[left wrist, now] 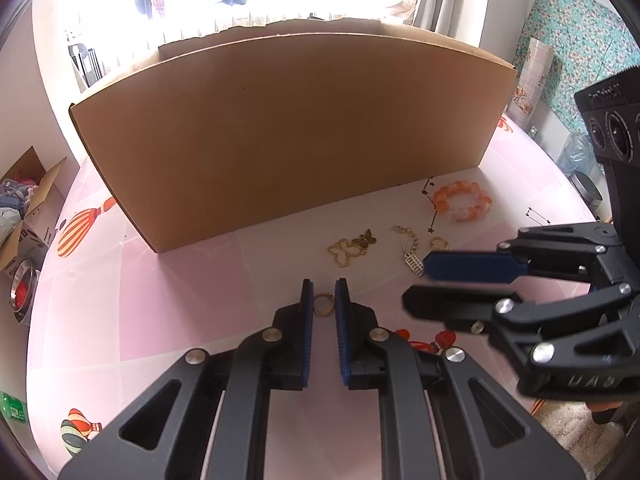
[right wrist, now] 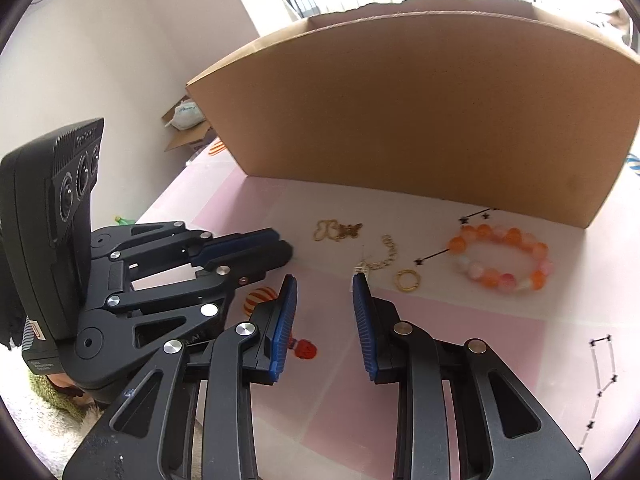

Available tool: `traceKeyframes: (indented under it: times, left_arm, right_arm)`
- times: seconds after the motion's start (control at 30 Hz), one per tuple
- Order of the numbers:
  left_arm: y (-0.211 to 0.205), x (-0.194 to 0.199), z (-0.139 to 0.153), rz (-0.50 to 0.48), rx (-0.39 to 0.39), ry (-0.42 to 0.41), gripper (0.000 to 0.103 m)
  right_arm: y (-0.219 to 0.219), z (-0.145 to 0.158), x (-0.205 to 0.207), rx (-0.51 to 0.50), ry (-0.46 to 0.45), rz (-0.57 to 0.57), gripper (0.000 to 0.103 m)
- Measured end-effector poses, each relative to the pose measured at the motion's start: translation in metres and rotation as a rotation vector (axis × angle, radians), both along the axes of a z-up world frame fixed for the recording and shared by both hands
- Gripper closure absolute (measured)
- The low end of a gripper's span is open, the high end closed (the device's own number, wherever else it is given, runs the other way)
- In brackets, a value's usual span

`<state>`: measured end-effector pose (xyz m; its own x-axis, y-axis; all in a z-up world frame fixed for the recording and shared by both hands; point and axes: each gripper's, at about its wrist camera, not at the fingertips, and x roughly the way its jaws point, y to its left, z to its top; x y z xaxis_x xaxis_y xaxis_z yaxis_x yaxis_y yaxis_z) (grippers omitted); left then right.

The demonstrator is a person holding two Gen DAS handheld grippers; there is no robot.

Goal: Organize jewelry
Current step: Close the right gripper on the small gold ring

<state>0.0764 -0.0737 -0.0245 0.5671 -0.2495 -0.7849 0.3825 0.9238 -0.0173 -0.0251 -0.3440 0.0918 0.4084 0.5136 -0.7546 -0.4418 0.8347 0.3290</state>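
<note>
left gripper (left wrist: 324,294): jaws clenched on a small gold ring (left wrist: 322,305), low over the pink desk (left wrist: 168,300).
right gripper (right wrist: 325,286): jaws parted, nothing between them.
loose pieces: orange bead bracelet (right wrist: 502,258), second gold ring (right wrist: 408,280), chain (right wrist: 380,258), butterfly charms (right wrist: 338,231).
cardboard box (right wrist: 420,112): behind the jewelry.

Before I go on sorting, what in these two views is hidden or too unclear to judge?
- Inside of the cardboard box: both views, its near wall blocks it.
- Chain charm: left wrist view, partly behind the right gripper.
- Small ring in the left gripper: hidden in right wrist view.
- Butterfly pendants: too small for detail.
</note>
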Motion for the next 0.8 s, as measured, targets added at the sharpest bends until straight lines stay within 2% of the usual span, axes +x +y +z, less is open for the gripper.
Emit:
traceKeyframes:
  times: [0.17,0.33,0.63,0.8]
  left_arm:
    - [0.000,0.000,0.000,0.000,-0.001,-0.002,0.093]
    - [0.001,0.000,0.000,-0.002,0.001,-0.004,0.093]
    - [0.003,0.000,0.001,-0.006,0.007,-0.007,0.093]
    - [0.003,0.000,0.001,-0.008,0.008,-0.008,0.092]
  right_arm:
    - [-0.006,0.008,-0.003,-0.063,-0.064,-0.073,0.081]
    - [-0.012,0.003,-0.002,-0.147,-0.062,-0.108,0.088]
    - [0.009,-0.002,-0.008,-0.277,-0.149,-0.106,0.090]
    - [0.008,-0.001,-0.010,-0.301,-0.160,-0.106,0.093]
